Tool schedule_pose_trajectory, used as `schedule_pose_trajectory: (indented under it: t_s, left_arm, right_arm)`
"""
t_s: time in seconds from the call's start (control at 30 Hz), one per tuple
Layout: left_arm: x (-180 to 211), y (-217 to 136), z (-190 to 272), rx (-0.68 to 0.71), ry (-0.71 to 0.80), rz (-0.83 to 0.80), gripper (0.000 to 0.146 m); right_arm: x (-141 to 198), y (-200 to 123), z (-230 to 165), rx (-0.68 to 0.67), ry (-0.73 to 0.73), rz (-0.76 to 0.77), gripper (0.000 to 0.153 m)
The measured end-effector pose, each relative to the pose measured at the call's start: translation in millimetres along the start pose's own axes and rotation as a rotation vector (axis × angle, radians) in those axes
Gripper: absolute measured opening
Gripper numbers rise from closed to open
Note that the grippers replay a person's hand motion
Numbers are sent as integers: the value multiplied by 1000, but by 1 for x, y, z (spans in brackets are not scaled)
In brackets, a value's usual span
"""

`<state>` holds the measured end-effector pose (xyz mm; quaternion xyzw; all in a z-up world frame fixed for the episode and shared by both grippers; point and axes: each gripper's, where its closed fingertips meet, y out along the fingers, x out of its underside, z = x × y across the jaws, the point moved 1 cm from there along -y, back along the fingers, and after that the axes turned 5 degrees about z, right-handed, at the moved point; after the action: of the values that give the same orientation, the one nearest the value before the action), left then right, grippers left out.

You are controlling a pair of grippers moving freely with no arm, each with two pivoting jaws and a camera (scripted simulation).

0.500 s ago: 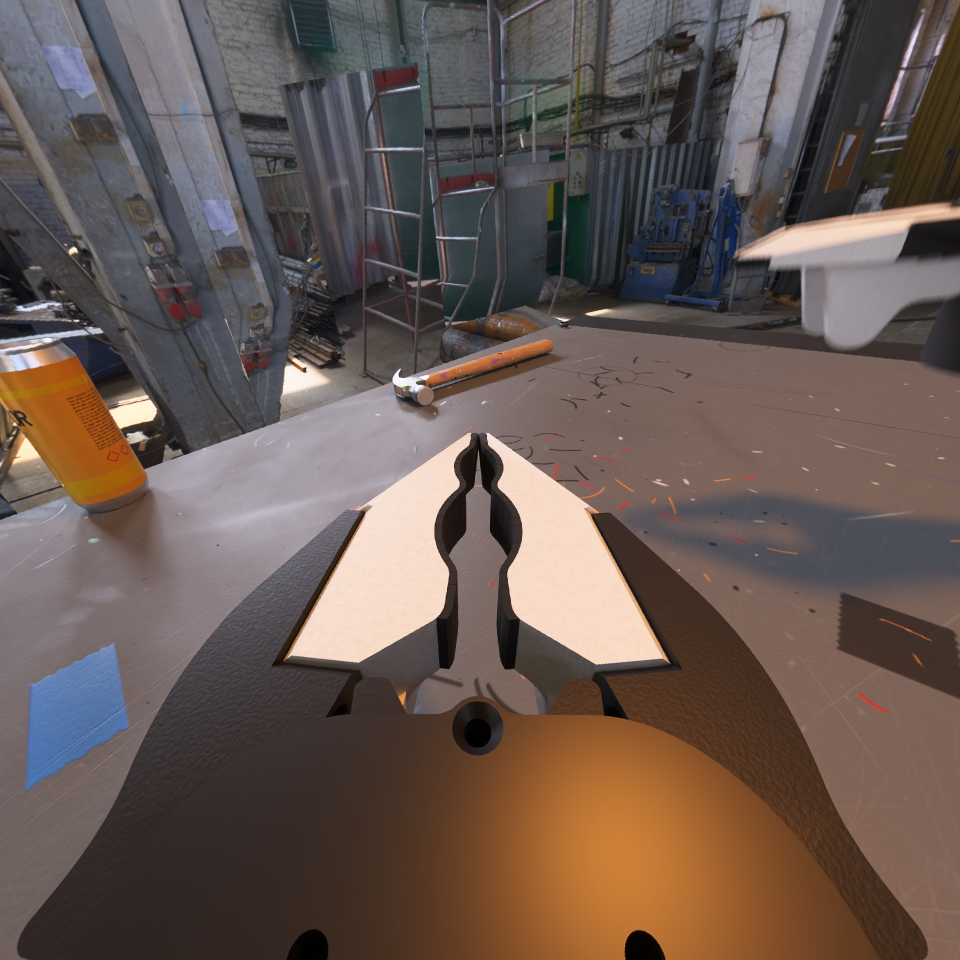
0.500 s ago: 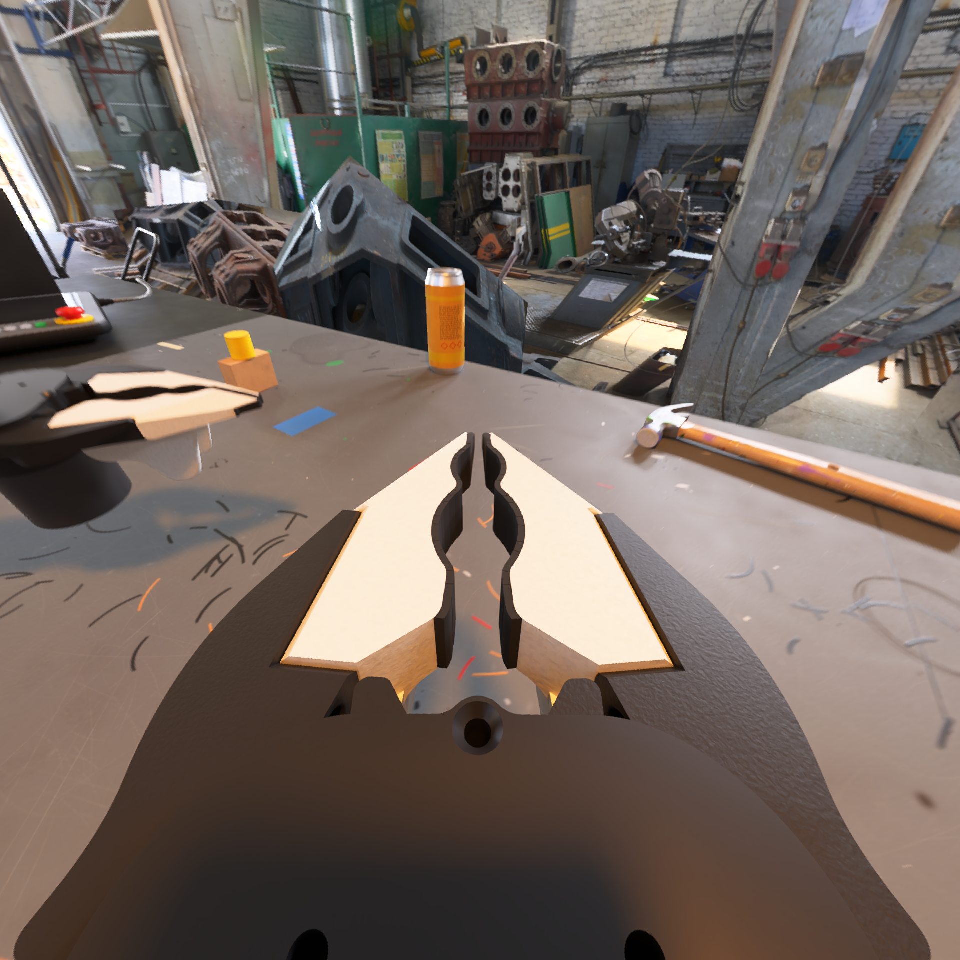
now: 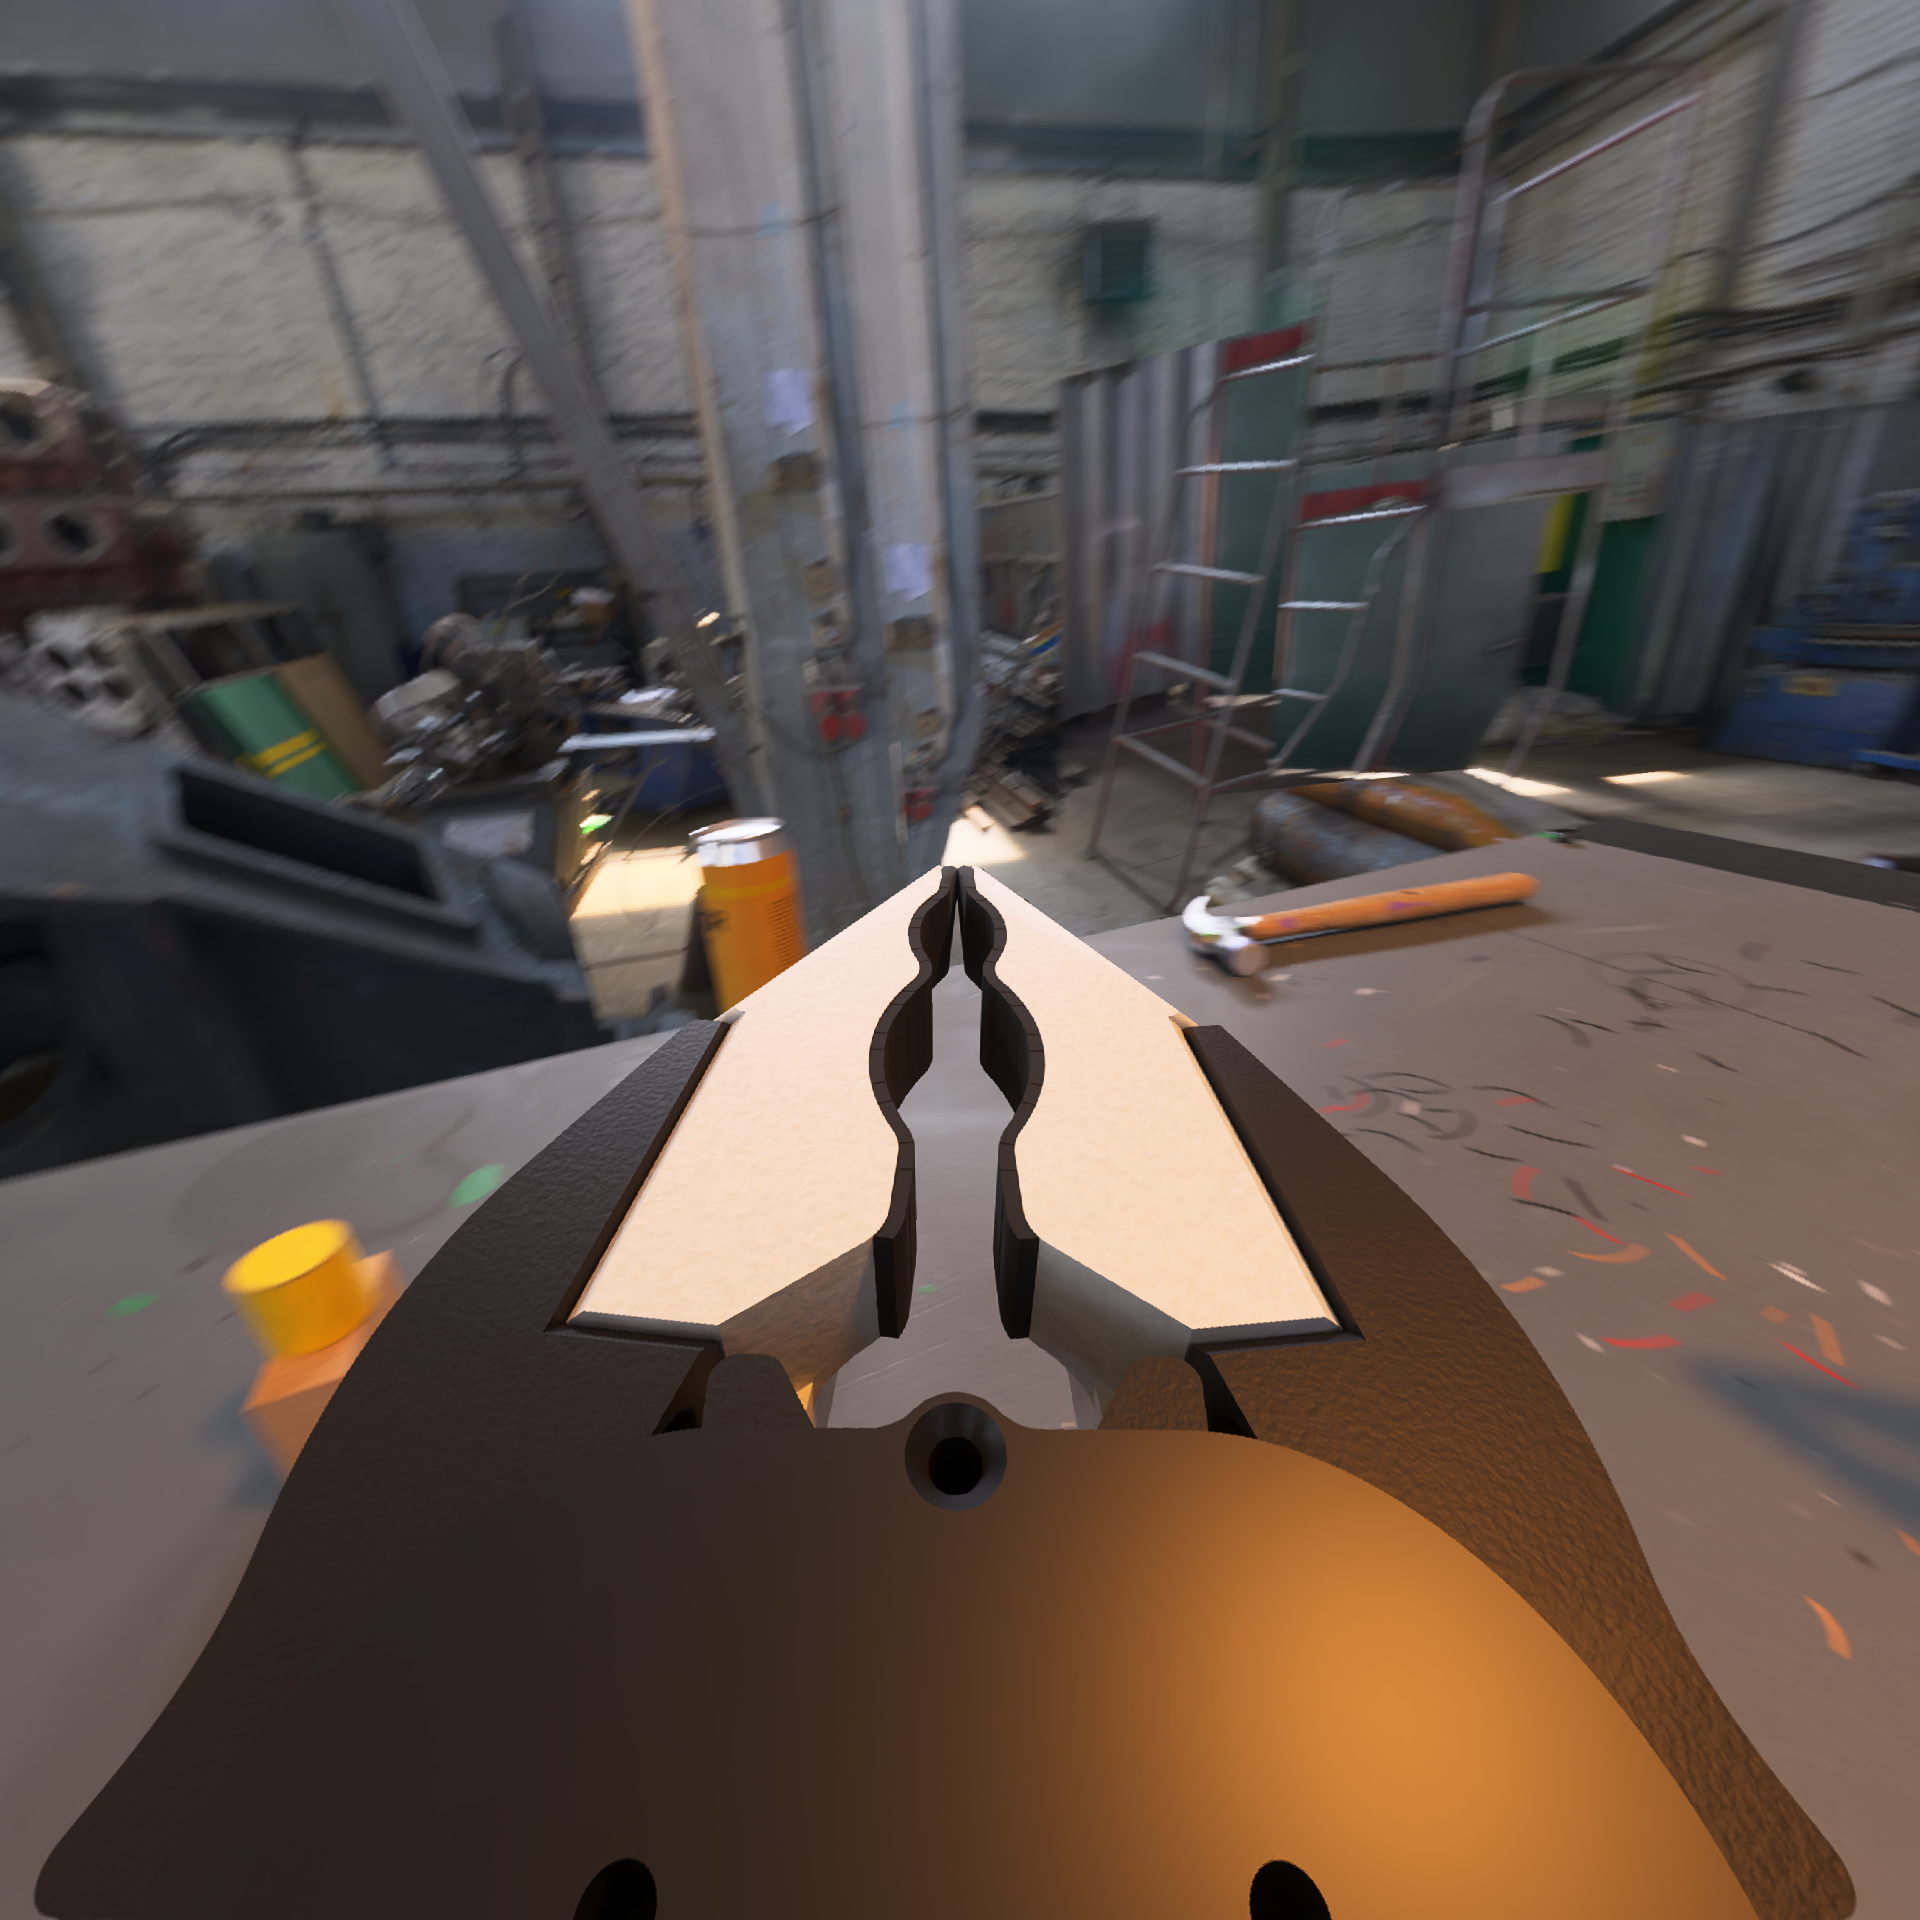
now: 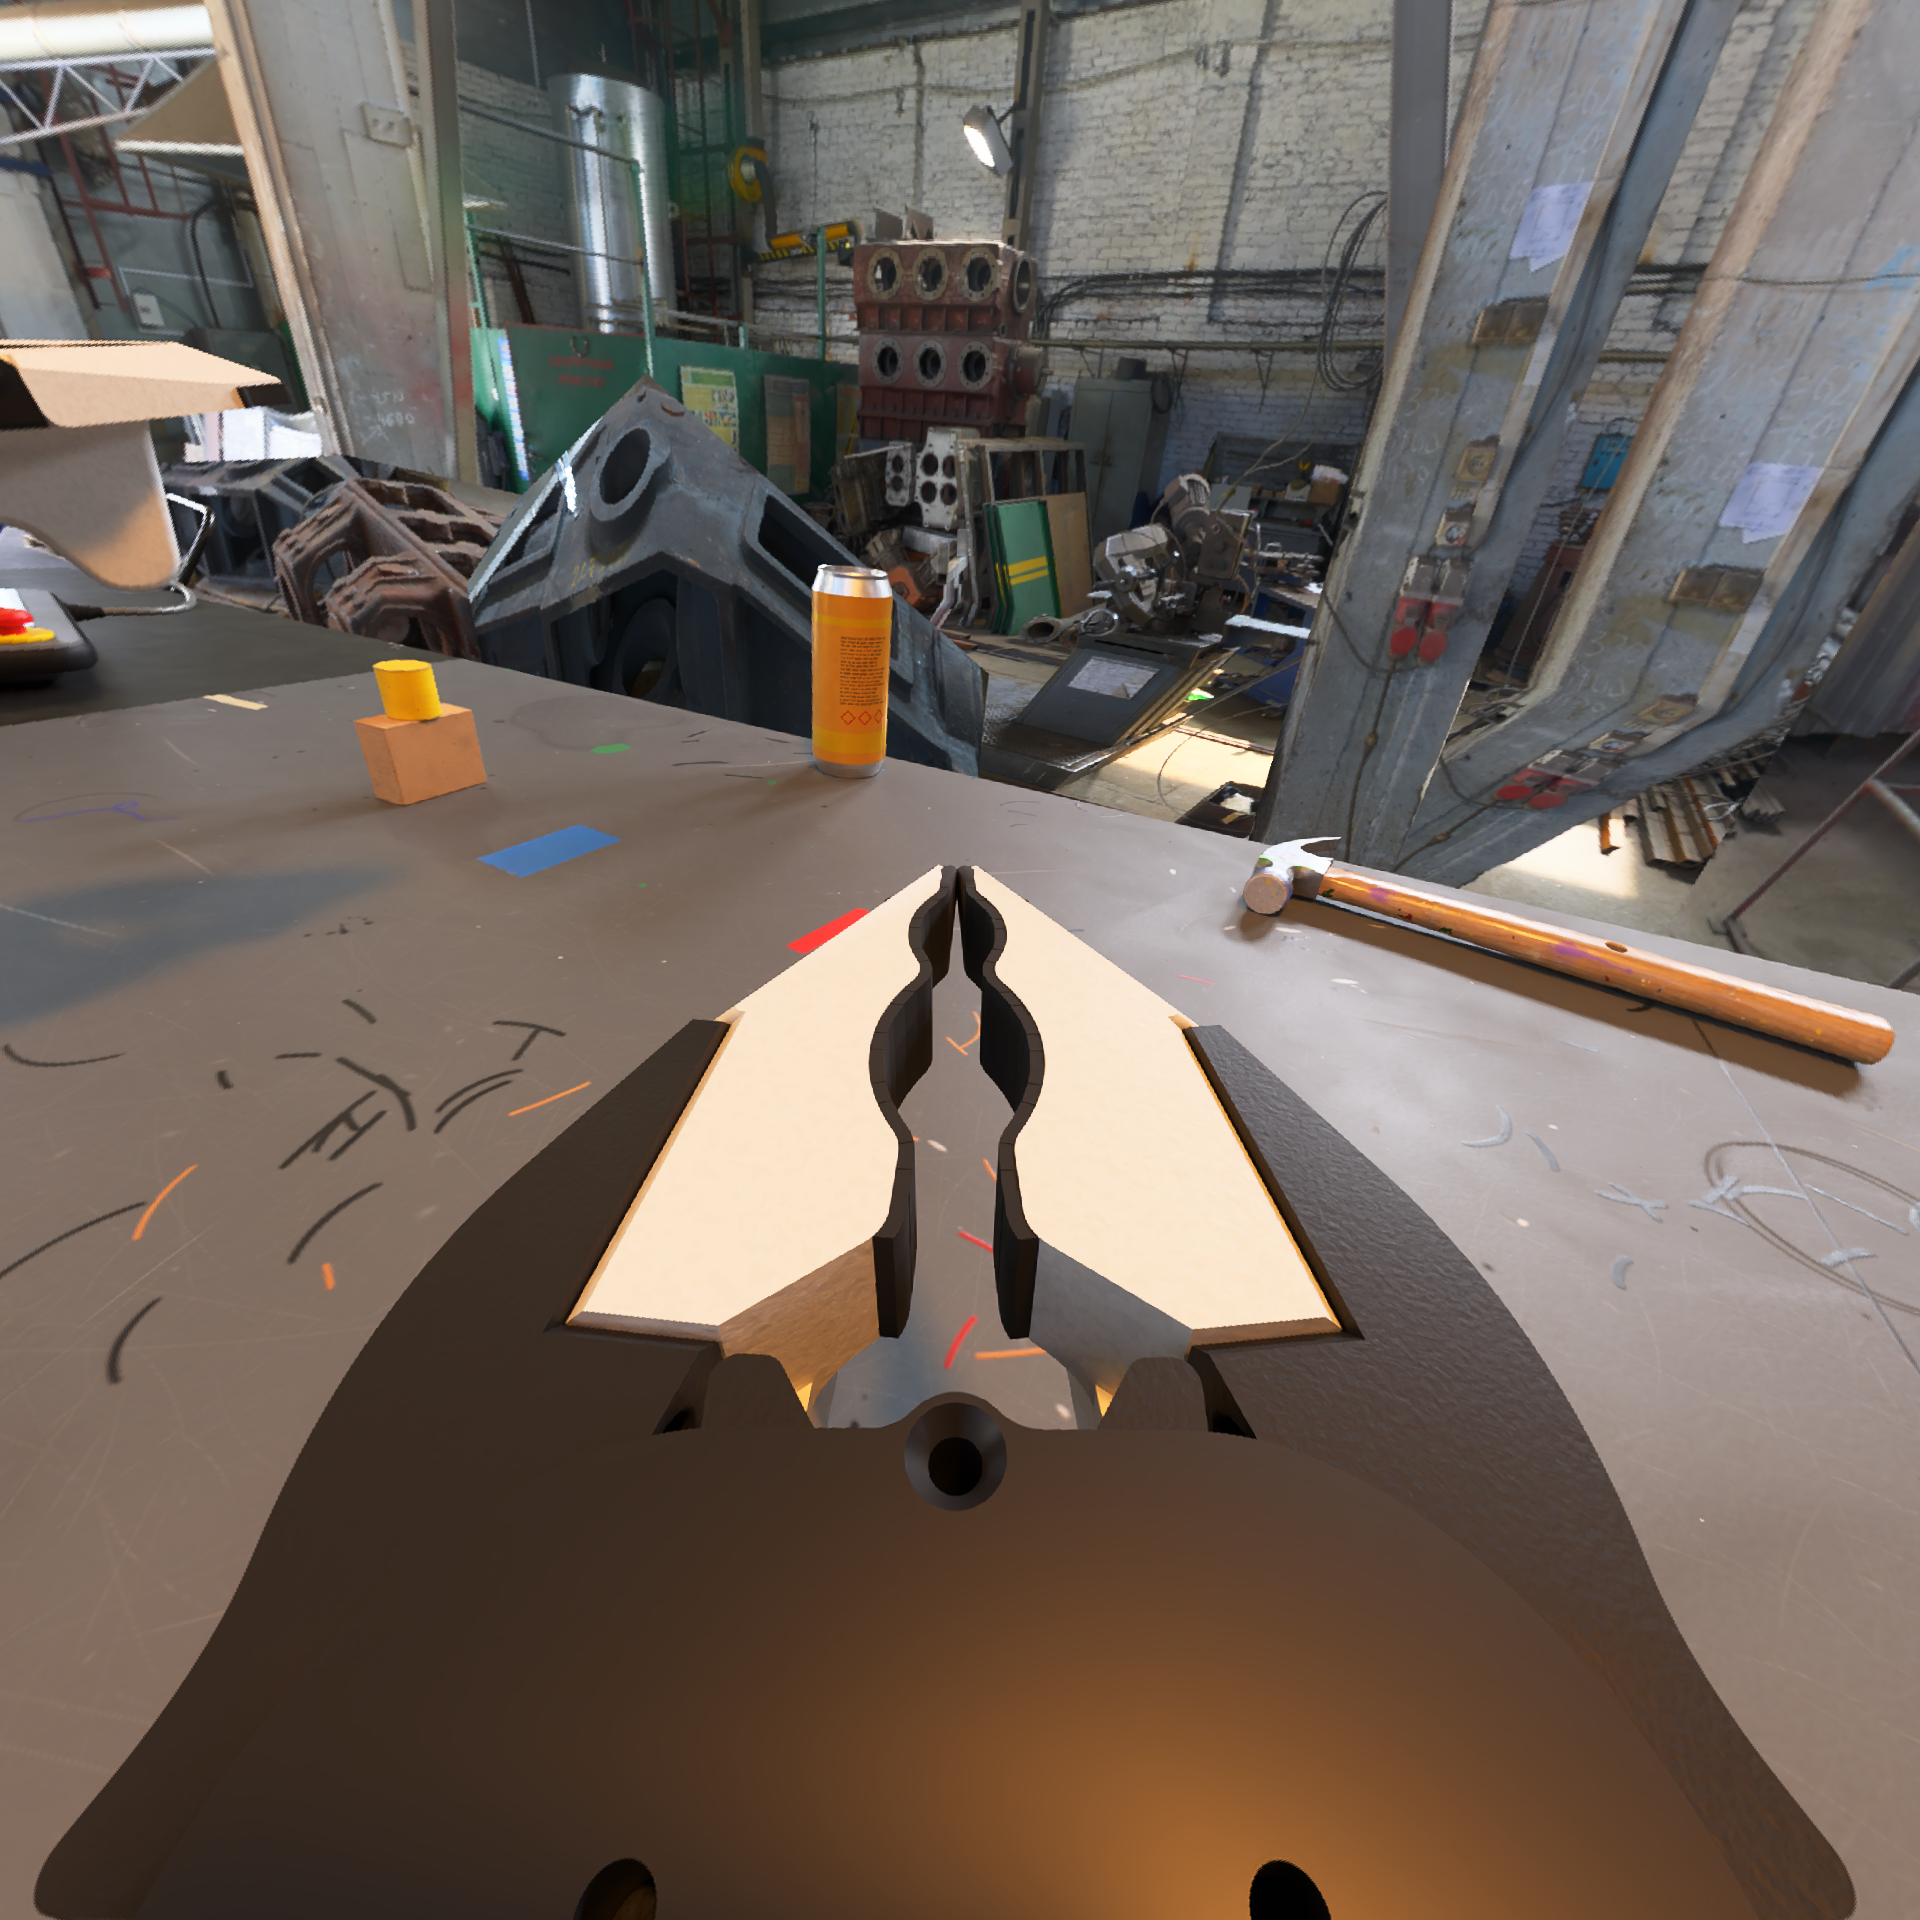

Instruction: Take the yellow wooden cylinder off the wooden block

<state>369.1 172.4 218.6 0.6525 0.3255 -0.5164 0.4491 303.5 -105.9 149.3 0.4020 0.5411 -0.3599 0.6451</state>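
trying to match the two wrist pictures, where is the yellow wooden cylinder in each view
Left wrist view: the yellow wooden cylinder sits low on the left, blurred, on the square wooden block, beside the hand-held gripper's body.
Right wrist view: upper left, far across the table, upright on the block.
Shared landmark: the tall orange drink can at the table's far edge, also seen here.

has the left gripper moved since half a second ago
Yes. The left gripper swung left: the hammer slid rightward in its view, and the yellow wooden cylinder on the wooden block came into view.
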Motion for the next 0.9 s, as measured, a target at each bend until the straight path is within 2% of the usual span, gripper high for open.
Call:
schedule_pose_trajectory:
  t_s: [0.1, 0.23, 0.33, 0.4, 0.63, 0.9]
  left_arm:
    - [1, 4, -59, -160, -22, -56, 1]
    - [28, 12, -129, -336, 3, -210, 31]
    - [61, 17, -166, -418, -48, -343, 57]
    - [85, 19, -183, -459, -75, -443, 66]
    - [142, 18, -219, -525, 4, -775, 64]
    - [170, 20, -228, -528, 67, -1008, 49]
  right_arm:
    - [-1, -1, 3, 7, 4, 7, 0]
    - [0, -1, 3, -1, 3, 12, 0]
    - [1, -1, 1, -16, -1, 10, 0]
    - [2, 0, -1, -27, -3, 9, 0]
    - [7, 1, -4, -64, 3, -4, 0]
    - [9, 2, -6, -88, 5, -13, 0]
